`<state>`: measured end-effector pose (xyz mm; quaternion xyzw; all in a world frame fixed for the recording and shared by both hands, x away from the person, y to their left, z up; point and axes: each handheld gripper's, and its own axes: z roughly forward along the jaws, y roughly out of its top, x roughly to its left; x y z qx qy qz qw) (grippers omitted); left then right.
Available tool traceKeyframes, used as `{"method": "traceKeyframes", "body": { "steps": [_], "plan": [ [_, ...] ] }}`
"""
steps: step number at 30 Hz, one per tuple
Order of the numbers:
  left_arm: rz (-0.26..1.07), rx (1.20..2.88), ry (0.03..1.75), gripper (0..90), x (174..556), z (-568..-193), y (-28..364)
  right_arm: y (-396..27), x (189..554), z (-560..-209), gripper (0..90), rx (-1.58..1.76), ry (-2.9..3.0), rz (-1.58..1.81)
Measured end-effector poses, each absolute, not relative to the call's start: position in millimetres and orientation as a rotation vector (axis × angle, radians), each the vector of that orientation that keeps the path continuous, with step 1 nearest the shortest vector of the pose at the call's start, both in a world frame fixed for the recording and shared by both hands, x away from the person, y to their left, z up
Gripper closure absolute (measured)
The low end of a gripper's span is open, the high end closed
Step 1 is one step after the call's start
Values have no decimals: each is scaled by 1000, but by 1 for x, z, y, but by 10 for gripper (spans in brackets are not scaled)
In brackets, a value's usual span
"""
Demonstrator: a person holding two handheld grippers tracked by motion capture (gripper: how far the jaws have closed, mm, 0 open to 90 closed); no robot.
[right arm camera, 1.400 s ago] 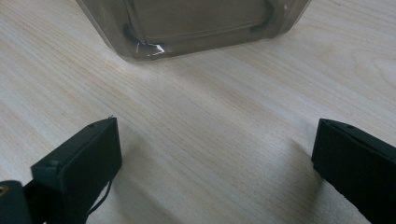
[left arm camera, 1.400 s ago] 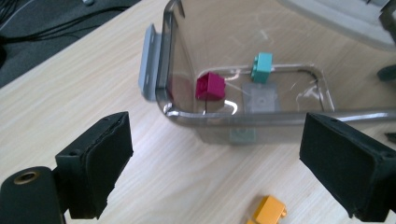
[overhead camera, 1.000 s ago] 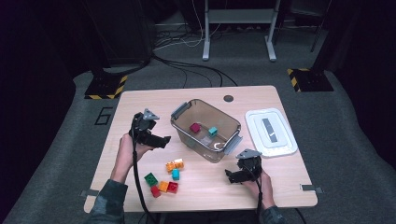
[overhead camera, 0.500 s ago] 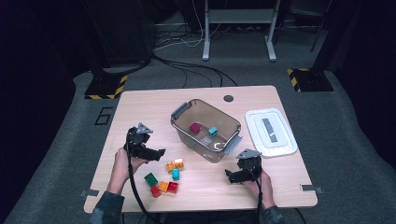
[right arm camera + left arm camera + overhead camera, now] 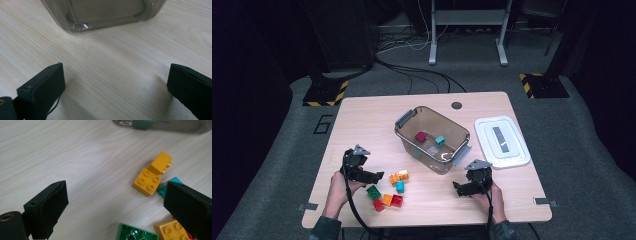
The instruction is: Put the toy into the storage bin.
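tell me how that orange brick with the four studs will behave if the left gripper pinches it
The orange brick looks like hard moulded plastic, so it should stay stiff between the open jaws of the left gripper. It is small and probably hollow, like the upturned green brick, so likely light. Its flat, glossy sides may slip a little, and it sits flat, so rolling seems unlikely.

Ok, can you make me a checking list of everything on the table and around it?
Surface: wooden table, bare grain, a round dark spot near its far edge.
Job's things: loose bricks in orange, green, teal and red; clear bin holding a red brick and a teal brick.
Clutter: white lid lying flat to the right of the bin.
Grippers: left gripper open beside the bricks; right gripper open over bare wood.
Cables: a black one trails from each gripper; more lie on the floor behind.
Surroundings: grey carpet, striped stand bases.
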<state>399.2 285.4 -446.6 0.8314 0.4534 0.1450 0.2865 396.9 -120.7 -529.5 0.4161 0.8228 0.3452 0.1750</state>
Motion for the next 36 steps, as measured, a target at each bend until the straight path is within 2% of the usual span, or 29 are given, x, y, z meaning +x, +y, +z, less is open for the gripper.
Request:
{"method": "traceKeyframes", "body": {
  "steps": [21,36],
  "plan": [
    [300,2261,1281,40,375,-482,301,-121,397,-529,9,1182,2332,978],
    [360,2281,1307,38,383,-506,296,-120,397,-529,9,1183,2331,977]
  ]
}}
